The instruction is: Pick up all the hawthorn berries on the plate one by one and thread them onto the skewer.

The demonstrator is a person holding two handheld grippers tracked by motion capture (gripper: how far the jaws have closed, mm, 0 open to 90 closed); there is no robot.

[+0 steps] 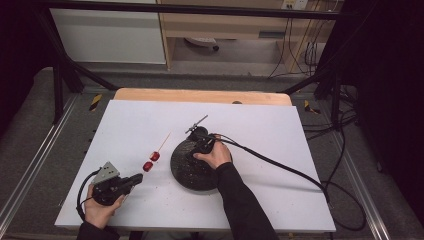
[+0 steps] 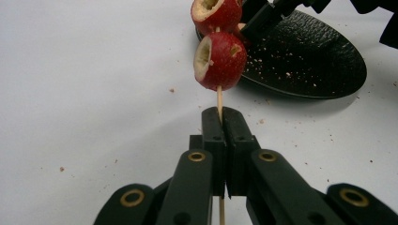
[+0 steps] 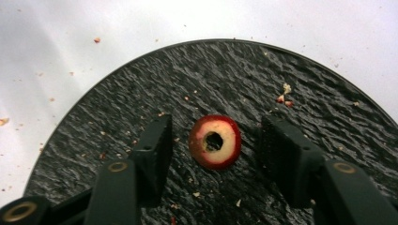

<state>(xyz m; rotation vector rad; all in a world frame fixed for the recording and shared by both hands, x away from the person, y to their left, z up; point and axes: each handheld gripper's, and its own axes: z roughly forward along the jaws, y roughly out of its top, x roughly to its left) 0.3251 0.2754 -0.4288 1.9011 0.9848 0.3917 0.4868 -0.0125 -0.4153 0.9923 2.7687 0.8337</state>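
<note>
My left gripper point(image 1: 137, 177) point(image 2: 220, 117) is shut on the lower end of a thin wooden skewer point(image 2: 219, 97), held low over the white table. Two cored red fruits point(image 1: 151, 161) are threaded on it, one point(image 2: 220, 61) just beyond the jaws and another point(image 2: 216, 14) farther up. My right gripper point(image 1: 192, 152) point(image 3: 216, 127) hangs over a black textured plate point(image 1: 182, 172) point(image 3: 234, 75). Its jaws stand on either side of a third cored red fruit point(image 3: 215, 141) lying on the plate, with a gap on each side.
A white board point(image 1: 270, 145) covers the table, with a wooden edge point(image 1: 200, 95) at the back. Fruit crumbs point(image 3: 284, 97) dot the plate and the board. The right gripper's black cable point(image 1: 280, 167) trails off to the right across the board.
</note>
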